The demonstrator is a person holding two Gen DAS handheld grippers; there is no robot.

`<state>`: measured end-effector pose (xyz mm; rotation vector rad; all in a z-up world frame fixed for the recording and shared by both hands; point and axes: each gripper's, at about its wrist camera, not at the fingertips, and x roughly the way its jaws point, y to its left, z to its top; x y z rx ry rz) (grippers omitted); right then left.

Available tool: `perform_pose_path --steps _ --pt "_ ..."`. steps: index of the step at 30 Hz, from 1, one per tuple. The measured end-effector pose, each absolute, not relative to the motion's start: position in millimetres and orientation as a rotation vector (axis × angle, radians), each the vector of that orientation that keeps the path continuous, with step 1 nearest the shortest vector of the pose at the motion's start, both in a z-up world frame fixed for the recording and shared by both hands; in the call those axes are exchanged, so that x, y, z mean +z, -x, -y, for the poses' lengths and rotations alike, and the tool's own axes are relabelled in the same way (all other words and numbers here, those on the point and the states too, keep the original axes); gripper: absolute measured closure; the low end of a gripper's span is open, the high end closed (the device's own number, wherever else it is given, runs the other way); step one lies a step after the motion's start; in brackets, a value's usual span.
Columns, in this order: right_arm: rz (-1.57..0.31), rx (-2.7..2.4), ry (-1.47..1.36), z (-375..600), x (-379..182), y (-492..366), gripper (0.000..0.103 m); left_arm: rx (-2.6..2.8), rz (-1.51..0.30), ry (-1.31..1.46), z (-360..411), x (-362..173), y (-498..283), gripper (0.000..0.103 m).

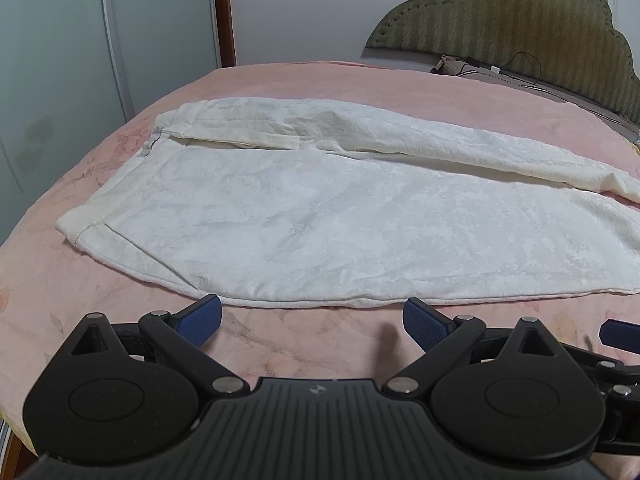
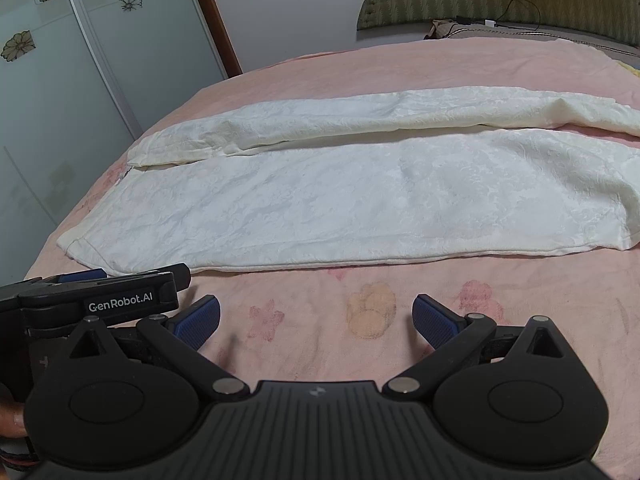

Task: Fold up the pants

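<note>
The left gripper (image 1: 312,318) hangs just above the bedspread with its jaws spread wide apart and nothing between them; its blue ribbed pads (image 1: 204,314) sit close to the near hem of the garment without touching it. The right gripper (image 2: 316,318) is likewise wide apart and empty, its blue pads (image 2: 434,318) over a bare stretch of cover short of the cloth edge. In the right wrist view the left tool shows at the lower left edge, and its black body carries the white lettering "GenRobot.AI" (image 2: 120,303); a small emblem marks the centre of each gripper's ribbed base, too small to read. A bit of a hand (image 2: 10,416) shows at the far left edge beneath that tool.

Ahead of both grippers lie the white pants (image 1: 320,216), a textured, patterned fabric, spread lengthwise across the bed. The waistband end is to the left and the leg ends run off to the right. The two legs lie side by side, the nearer one flat and broad, the farther one slightly rumpled and cream-toned along its edge.

They rest on a pink bedspread (image 2: 320,344) printed with faded flowers. Behind it stands a padded olive headboard (image 1: 520,20), with a dark cable (image 1: 524,68) trailing along its foot. To the left, pale wardrobe doors (image 2: 48,80) bear flower motifs.
</note>
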<state>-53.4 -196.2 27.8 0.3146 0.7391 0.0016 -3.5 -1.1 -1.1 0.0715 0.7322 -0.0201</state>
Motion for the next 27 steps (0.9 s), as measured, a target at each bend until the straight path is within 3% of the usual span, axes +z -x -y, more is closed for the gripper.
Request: perform_pose_path --steps 27 --pt "-0.730 0.013 -0.326 197.3 28.4 53.6 0.000 -0.009 -0.732 -0.067 0.4 0.4 2.8 0.004"
